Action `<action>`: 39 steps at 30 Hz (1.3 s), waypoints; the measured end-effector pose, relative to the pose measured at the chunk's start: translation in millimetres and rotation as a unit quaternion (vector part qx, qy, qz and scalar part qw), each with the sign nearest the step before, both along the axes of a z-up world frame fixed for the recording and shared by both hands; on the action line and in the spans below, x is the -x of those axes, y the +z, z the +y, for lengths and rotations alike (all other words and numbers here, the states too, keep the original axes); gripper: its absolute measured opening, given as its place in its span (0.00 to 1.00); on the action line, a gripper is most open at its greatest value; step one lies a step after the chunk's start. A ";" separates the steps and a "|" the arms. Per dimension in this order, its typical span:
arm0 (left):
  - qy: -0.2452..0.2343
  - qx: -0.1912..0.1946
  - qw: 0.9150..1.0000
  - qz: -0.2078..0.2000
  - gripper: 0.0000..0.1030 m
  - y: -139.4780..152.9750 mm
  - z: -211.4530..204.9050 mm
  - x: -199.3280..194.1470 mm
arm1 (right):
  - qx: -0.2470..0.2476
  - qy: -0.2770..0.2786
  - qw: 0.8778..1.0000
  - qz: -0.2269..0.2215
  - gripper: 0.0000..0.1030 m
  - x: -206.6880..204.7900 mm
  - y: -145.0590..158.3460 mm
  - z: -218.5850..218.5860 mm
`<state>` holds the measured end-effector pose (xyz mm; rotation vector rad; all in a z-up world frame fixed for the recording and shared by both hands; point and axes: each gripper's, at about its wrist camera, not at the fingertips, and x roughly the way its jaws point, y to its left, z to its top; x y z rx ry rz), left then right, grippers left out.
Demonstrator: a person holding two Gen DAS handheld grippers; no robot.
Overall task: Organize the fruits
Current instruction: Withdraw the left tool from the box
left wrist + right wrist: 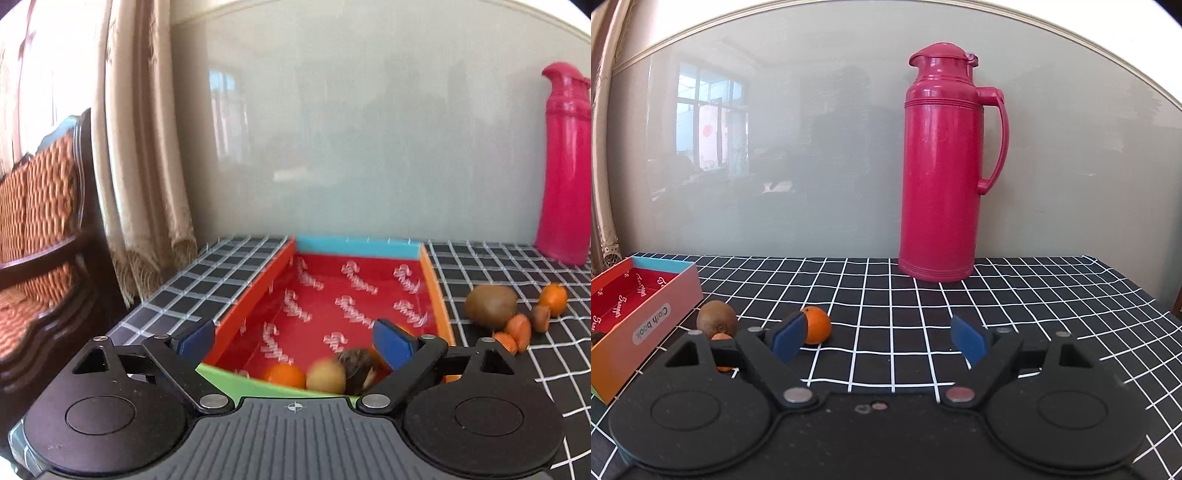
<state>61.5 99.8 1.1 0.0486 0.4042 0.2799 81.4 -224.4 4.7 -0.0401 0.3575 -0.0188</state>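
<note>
A red-lined cardboard box [258,291] lies on the checked cloth; it also shows at the left of the right wrist view [650,317]. At its near end lie an orange [285,374], a yellowish fruit [327,376] and a blurred dark fruit [360,371]. My left gripper [294,339] is open over that end, holding nothing. On the cloth right of the box lie a kiwi [490,305], a small orange [553,299] and several small orange and brown pieces [519,330]. My right gripper [879,338] is open and empty, with the kiwi [716,319] and orange [817,325] by its left finger.
A tall pink thermos [940,166] stands at the back against the grey wall, also at the right edge of the left wrist view [565,166]. A curtain [147,147] and a wooden sofa [40,229] lie beyond the table's left edge.
</note>
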 end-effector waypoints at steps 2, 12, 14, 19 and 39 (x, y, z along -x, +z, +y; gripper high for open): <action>-0.005 0.003 1.000 -0.001 0.90 1.4 -0.7 0.5 | 0.000 0.000 1.000 0.002 0.82 -0.5 -0.2 0.1; -0.004 -0.008 1.000 -0.013 0.98 4.6 3.8 4.1 | 0.004 0.012 1.000 0.004 0.82 -3.0 -1.2 11.8; -0.001 -0.010 1.000 -0.017 0.98 5.2 6.2 6.5 | 0.005 0.016 1.000 0.004 0.82 -3.5 -1.3 15.8; 0.005 -0.010 1.000 -0.015 0.98 4.0 15.9 9.8 | 0.013 0.029 0.999 0.004 0.82 -5.2 -2.4 29.0; 0.031 0.004 0.999 -0.028 0.98 2.3 54.4 27.7 | 0.040 0.092 0.995 0.003 0.82 -15.8 -9.4 90.1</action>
